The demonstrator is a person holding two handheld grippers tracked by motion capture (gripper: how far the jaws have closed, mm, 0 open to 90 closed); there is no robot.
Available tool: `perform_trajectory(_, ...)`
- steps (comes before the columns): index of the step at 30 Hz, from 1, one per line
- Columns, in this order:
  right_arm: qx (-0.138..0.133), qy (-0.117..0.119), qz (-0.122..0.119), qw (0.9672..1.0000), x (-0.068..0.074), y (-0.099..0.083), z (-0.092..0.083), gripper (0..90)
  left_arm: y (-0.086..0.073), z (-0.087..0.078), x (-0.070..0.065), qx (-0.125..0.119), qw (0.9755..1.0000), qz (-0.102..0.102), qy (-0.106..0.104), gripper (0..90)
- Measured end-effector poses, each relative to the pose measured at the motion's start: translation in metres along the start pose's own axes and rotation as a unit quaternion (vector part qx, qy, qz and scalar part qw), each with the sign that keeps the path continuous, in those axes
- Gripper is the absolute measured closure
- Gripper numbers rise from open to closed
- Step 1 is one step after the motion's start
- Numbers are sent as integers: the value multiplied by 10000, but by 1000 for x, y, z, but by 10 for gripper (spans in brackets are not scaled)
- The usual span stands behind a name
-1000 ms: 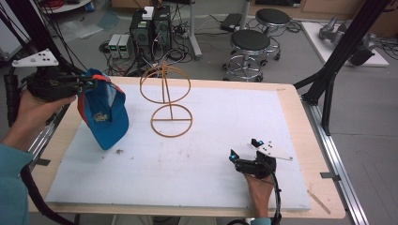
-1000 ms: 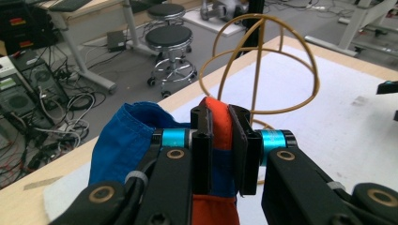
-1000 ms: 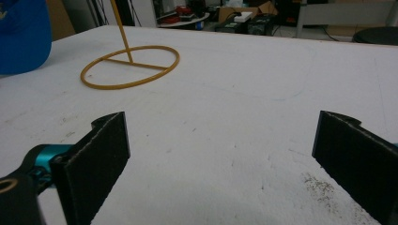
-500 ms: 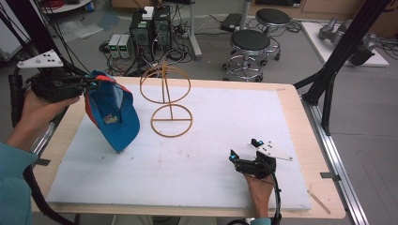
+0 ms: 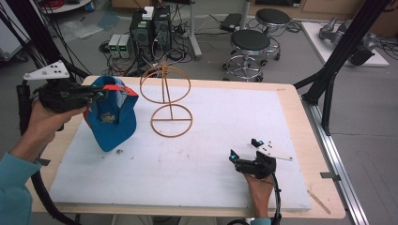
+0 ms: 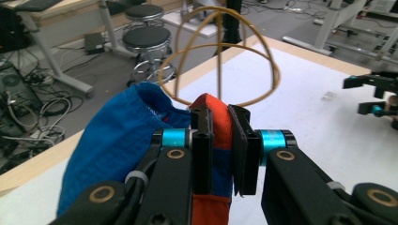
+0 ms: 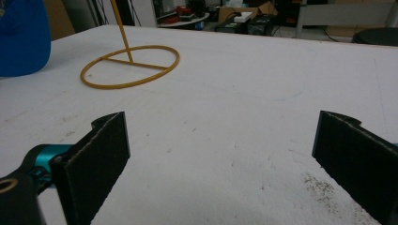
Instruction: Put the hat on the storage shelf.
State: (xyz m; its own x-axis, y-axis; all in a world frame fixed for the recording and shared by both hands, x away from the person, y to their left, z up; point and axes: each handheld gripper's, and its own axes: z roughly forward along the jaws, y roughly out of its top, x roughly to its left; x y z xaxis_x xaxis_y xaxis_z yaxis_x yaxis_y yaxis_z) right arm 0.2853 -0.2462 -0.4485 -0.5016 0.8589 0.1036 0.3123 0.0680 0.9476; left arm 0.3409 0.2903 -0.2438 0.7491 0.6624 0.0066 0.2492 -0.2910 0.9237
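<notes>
A blue cap with an orange-red brim edge hangs at the table's left side, held above the white mat. My left gripper is shut on that brim; in the left gripper view both black jaws clamp the orange-red strip. Just right of the cap stands a yellow wire stand made of rings on a round base. My right gripper rests low near the table's front right, wide open over bare mat, nothing between its fingers.
The white mat covers a wooden table. Small dark crumbs lie below the cap. Beyond the far edge stand stools and computer boxes. A black frame leg stands off the right edge.
The left gripper has swung the cap rightward and a little lower, toward the wire stand, turning its opening to face the camera. The right gripper has stayed in place.
</notes>
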Motion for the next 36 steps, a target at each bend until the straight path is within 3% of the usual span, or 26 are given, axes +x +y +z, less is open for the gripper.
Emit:
perform_trajectory(6, 3, 7, 14, 10000, 0, 0, 0, 33, -10, 4, -23, 53, 9998, -26, -194, 803)
perform_trajectory(11, 0, 8, 14, 10000, 0, 0, 0, 33, -22, 13, -47, 4, 9985, -70, -537, 802)
perform_trajectory(17, 0, 13, 15, 10000, 0, 0, 0, 33, -34, 29, -72, 56, 9967, 65, -808, 802)
perform_trajectory(24, -12, 21, 8, 10000, -1, 0, 0, 33, -44, 36, -85, 160, 9948, 40, -1005, 801)
perform_trajectory(29, -8, 12, 22, 10000, 0, 0, 0, 33, -49, 46, -97, 212, 9919, -2, -1255, 797)
perform_trajectory(36, -3, 3, -5, 10000, 0, 0, 0, 33, -62, 74, -118, 406, 9867, -52, -1572, 790)
